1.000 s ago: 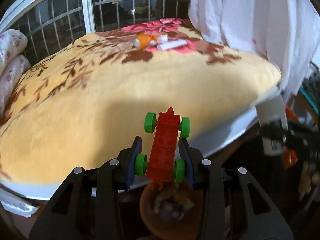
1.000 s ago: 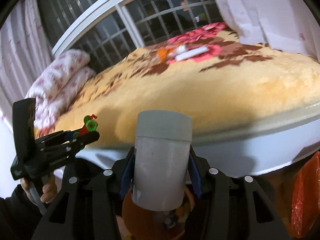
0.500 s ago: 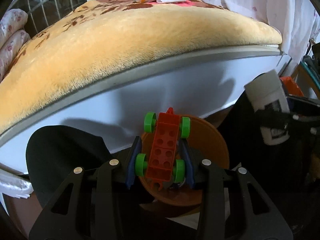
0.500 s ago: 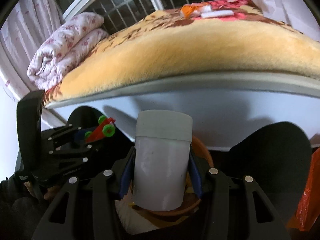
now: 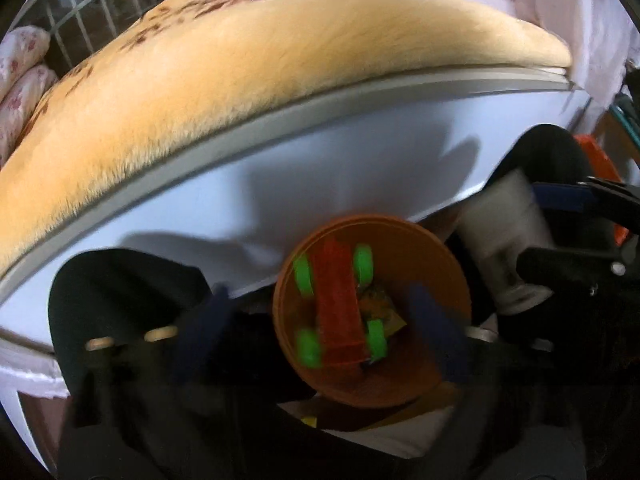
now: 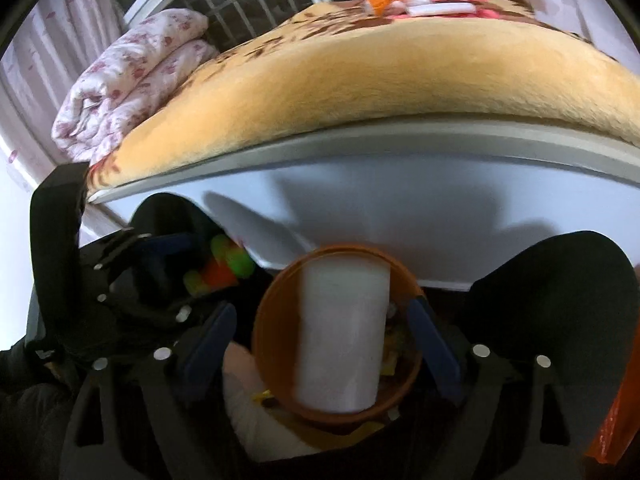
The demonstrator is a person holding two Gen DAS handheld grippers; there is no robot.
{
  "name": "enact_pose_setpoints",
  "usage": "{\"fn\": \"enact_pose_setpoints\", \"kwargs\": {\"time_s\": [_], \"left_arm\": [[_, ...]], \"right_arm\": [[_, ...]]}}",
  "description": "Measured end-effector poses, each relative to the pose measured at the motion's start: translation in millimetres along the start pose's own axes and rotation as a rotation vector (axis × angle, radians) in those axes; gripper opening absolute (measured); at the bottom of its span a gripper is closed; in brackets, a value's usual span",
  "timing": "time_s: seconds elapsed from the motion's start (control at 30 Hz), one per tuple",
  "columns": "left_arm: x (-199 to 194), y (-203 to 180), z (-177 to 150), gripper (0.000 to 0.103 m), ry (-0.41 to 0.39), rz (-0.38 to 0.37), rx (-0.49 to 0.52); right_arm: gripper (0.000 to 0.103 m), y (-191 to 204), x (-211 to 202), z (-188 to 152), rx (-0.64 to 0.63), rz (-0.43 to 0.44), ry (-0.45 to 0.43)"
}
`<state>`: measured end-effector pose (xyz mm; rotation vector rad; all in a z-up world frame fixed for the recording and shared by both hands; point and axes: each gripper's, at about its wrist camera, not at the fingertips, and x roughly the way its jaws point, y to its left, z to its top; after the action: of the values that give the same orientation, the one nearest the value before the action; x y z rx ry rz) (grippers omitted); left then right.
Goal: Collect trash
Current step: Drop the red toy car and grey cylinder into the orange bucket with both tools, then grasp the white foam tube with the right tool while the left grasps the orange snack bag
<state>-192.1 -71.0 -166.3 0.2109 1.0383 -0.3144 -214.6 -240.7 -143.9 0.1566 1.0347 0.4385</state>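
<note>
An orange bin stands on the floor beside the bed; it also shows in the right wrist view. My left gripper is open over it, and the red toy car with green wheels is loose between the spread jaws, dropping into the bin. My right gripper is open too, and the grey-capped white container is free between its jaws over the bin. More litter, orange and white, lies on the far side of the bed.
The bed with a yellow floral blanket and white frame rises just behind the bin. A folded floral quilt sits at its left end. An orange plastic bag hangs at right. A barred window is behind.
Both grippers dropped from bed height to the bin beside the bed, then opened. The toy car and the container, held a moment ago, are now released over the bin.
</note>
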Motion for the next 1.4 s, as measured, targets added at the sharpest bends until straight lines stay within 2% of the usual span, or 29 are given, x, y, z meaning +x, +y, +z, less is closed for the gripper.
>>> {"fn": "enact_pose_setpoints", "kwargs": {"time_s": [0.07,0.33,0.5,0.73,0.9,1.0,1.1,1.27,1.4], "left_arm": [[2,2,1,0.091,0.011,-0.005,-0.008],[-6,2,6,0.091,-0.016,0.037,0.0],[-25,-6,25,0.091,-0.076,0.045,0.015],[-38,6,85,0.091,-0.17,0.023,-0.044],[-33,21,134,0.091,-0.21,0.048,-0.09],[-28,33,156,0.091,-0.218,0.044,-0.123],[-24,45,172,0.091,-0.235,0.049,-0.15],[-11,67,197,0.091,-0.259,0.069,-0.18],[2,81,216,0.091,-0.26,0.045,-0.21]], "right_arm": [[0.081,-7,1,0,0.023,-0.009,0.003],[0.08,-20,-21,3,0.037,-0.03,-0.061],[0.08,-24,-41,26,0.037,-0.005,-0.117],[0.08,-31,-58,105,-0.013,-0.015,-0.206],[0.08,-59,-53,193,0.101,0.069,-0.236],[0.079,-85,-37,242,0.19,0.086,-0.261],[0.068,-113,-4,288,0.294,0.076,-0.244],[0.064,-144,48,326,0.387,0.026,-0.2],[0.06,-167,73,346,0.467,0.001,-0.188]]}}
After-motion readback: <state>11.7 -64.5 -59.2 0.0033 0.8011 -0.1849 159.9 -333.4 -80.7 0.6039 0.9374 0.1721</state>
